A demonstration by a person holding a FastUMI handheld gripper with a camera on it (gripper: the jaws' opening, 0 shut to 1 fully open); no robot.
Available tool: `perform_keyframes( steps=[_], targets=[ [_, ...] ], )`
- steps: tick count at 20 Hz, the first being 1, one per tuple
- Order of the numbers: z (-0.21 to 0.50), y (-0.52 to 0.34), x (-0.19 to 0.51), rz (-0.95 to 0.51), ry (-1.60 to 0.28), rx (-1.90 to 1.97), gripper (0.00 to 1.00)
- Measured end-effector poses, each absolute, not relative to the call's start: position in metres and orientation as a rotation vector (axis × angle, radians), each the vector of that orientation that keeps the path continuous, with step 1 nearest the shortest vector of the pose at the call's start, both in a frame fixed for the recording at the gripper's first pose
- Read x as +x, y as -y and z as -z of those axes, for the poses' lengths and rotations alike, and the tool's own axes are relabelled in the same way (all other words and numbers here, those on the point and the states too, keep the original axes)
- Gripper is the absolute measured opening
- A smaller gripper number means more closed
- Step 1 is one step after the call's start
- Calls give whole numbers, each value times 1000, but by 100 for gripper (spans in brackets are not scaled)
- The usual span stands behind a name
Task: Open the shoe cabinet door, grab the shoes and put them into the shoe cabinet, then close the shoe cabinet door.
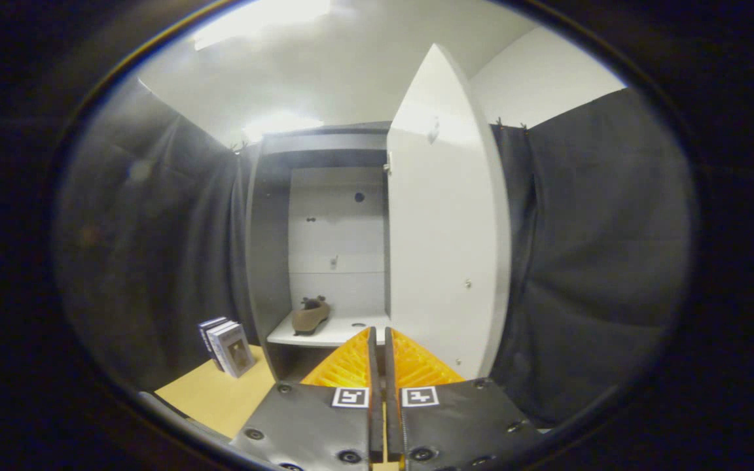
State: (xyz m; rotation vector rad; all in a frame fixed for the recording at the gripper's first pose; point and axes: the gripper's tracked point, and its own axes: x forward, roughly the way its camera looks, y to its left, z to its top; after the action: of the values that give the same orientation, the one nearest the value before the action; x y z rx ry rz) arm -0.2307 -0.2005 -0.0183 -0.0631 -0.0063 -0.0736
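Already most of the task looks finished: the shoe cabinet [272, 261] stands with its white door [446, 248] swung wide open to the right, and a brown shoe [310, 315] sits on the white shelf [344, 330] inside, toward the left side of the compartment, its toe pointing outward. Whether a second shoe belongs with it cannot be told; one shoe is what lies on the shelf. The gripper [380, 347] points at the cabinet from in front, its orange fingers [351, 363] drawn together with just a thin slit between them and nothing held there. Their tips sit just below the front edge of the shelf and beside the lower inner edge of the door, though whether they touch the door cannot be told. Left of the cabinet, a small stack of books [225, 345] leans on the wooden floor [220, 399] against the dark cloth wall. Judging from this, opening and stowing are done, and what remains is to push the door round until it shuts over the compartment.
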Motion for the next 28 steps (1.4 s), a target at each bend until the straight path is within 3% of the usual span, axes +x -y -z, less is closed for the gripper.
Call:
perform_keyframes(
  steps=[5,11,24,28],
  targets=[
    [67,152,-200,-47,-107,-58,4],
    [149,115,-165,-85,-259,-47,4],
    [388,93,-150,-36,-757,-41,4],
    [430,92,-157,-34,-841,-88,10]
  ],
)
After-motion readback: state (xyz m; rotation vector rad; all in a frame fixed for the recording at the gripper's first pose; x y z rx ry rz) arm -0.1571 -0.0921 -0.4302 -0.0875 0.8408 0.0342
